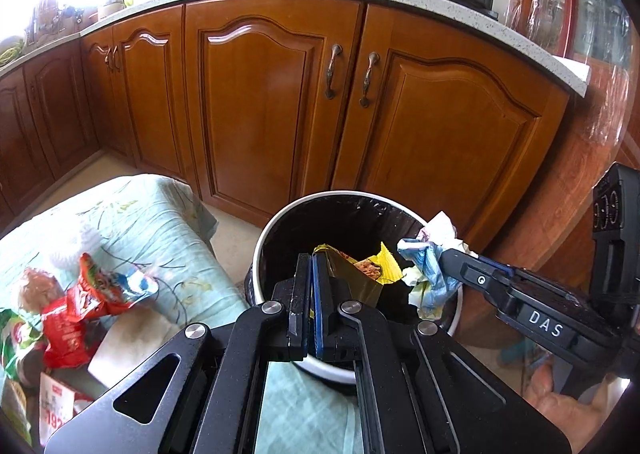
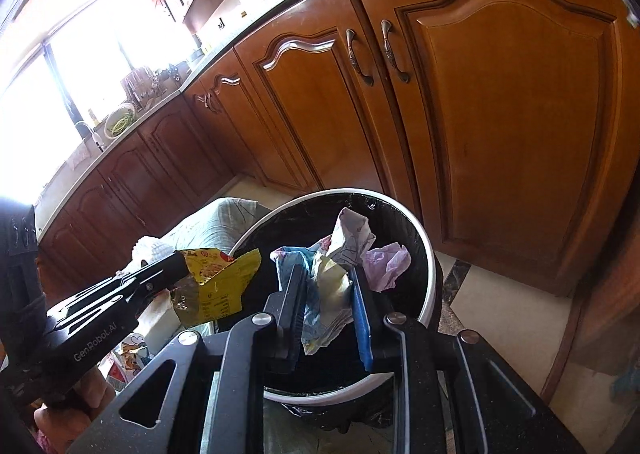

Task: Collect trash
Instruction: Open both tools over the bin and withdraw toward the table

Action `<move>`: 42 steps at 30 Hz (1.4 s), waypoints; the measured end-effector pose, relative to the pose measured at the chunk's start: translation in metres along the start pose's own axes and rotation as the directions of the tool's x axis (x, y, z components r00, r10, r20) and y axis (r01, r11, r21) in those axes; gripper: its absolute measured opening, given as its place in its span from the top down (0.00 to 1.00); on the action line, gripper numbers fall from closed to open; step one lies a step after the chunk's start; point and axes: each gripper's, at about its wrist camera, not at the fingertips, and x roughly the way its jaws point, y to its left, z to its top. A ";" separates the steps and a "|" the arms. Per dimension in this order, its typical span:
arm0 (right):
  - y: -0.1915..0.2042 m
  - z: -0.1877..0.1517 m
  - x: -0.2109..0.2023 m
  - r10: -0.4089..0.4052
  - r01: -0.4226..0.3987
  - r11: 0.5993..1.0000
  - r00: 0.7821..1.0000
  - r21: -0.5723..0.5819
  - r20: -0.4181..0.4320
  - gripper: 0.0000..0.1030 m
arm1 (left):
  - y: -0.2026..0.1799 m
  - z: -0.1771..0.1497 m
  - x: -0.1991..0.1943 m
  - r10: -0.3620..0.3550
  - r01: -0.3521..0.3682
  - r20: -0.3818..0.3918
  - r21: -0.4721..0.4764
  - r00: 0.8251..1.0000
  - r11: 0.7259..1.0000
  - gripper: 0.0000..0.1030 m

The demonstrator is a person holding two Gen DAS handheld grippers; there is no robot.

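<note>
A round trash bin [image 1: 267, 230] with a white rim and black liner stands on the floor before the cabinets; it also shows in the right wrist view [image 2: 425, 254]. My left gripper [image 1: 311, 266] is shut on a yellow snack wrapper [image 1: 374, 268] and holds it over the bin's mouth; the wrapper also shows in the right wrist view [image 2: 224, 282]. My right gripper [image 2: 326, 274] is shut on a bunch of crumpled wrappers and paper [image 2: 332, 278] above the bin; the bunch also shows in the left wrist view [image 1: 430, 266].
A low table with a pale green cloth [image 1: 152, 221] stands left of the bin and bears red and green snack bags [image 1: 76, 314] and a white paper ball [image 1: 80, 246]. Wooden cabinets [image 1: 260, 101] rise close behind the bin. Pots sit on the counter.
</note>
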 end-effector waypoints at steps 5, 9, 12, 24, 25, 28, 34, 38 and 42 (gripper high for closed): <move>-0.003 0.000 0.009 -0.009 0.009 1.000 1.000 -0.003 -0.022 0.73 | -0.004 0.001 0.013 -0.006 0.006 -0.026 0.014 1.000 1.000 0.99; -0.008 0.000 0.014 0.006 -0.005 1.000 0.999 0.018 -0.034 0.46 | -0.009 -0.001 0.021 -0.006 0.008 -0.059 0.026 0.998 1.000 0.76; -0.008 -0.003 0.010 0.006 -0.006 1.000 1.000 0.024 -0.024 0.43 | -0.008 -0.006 0.017 0.000 0.001 -0.047 0.013 0.999 1.000 0.42; 0.009 -0.033 -0.017 0.083 -0.085 0.993 0.996 0.082 0.017 0.06 | 0.017 -0.041 -0.036 0.043 -0.044 -0.012 -0.054 0.999 0.998 0.33; 0.011 -0.037 -0.019 0.091 -0.093 0.992 0.996 0.089 0.019 0.06 | 0.021 -0.046 -0.042 0.049 -0.050 -0.009 -0.064 0.999 0.997 0.33; 0.020 -0.048 -0.023 0.114 -0.115 0.988 0.993 0.103 0.019 0.06 | 0.035 -0.059 -0.062 0.065 -0.065 -0.002 -0.088 0.998 0.994 0.33; 0.046 -0.066 -0.026 0.151 -0.150 0.984 0.989 0.095 -0.007 0.06 | 0.058 -0.076 -0.097 0.091 -0.089 0.013 -0.132 0.996 0.987 0.33; 0.065 -0.076 -0.026 0.175 -0.173 0.982 0.984 0.076 -0.024 0.06 | 0.073 -0.086 -0.115 0.117 -0.112 0.024 -0.148 0.993 0.983 0.32; 0.084 -0.085 -0.025 0.195 -0.193 0.980 0.980 0.050 -0.044 0.06 | 0.088 -0.100 -0.131 0.131 -0.125 0.028 -0.162 0.991 0.979 0.32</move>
